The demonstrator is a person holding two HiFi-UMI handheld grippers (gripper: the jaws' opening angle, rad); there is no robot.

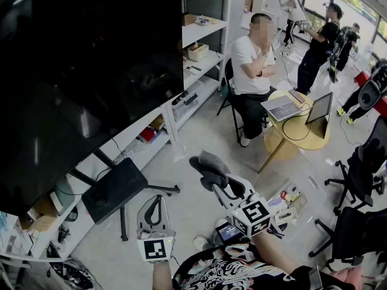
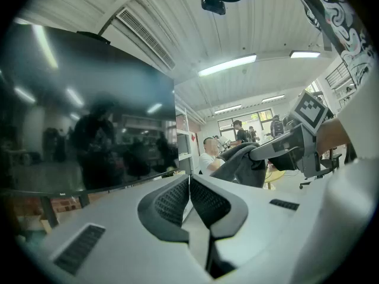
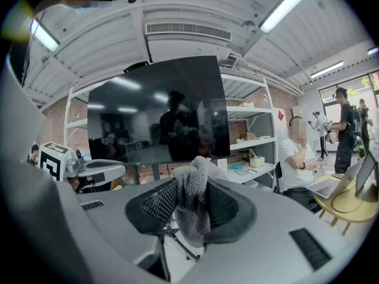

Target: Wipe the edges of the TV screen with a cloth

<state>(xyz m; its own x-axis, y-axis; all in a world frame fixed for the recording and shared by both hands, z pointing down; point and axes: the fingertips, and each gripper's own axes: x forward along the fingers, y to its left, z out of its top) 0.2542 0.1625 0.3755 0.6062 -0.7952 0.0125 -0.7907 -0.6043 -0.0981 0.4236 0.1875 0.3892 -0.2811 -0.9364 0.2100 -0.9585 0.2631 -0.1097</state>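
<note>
A large black TV screen (image 1: 78, 71) fills the upper left of the head view and stands on a dark stand. Its right edge shows in the left gripper view (image 2: 89, 129), and the whole panel in the right gripper view (image 3: 160, 114). My right gripper (image 1: 213, 175) is shut on a bunched grey cloth (image 1: 208, 167), which hangs between its pads (image 3: 189, 203). It is held out well short of the TV's lower right corner. My left gripper (image 1: 153, 209) is lower and to the left, shut with nothing in it (image 2: 189, 197).
White shelving (image 1: 199, 41) with boxes runs behind the TV. The stand's black base (image 1: 118, 189) sits on the floor ahead. A seated person (image 1: 254, 71) is by a round wooden table (image 1: 302, 128) with laptops. Office chairs (image 1: 363, 168) stand at right, where other people also stand.
</note>
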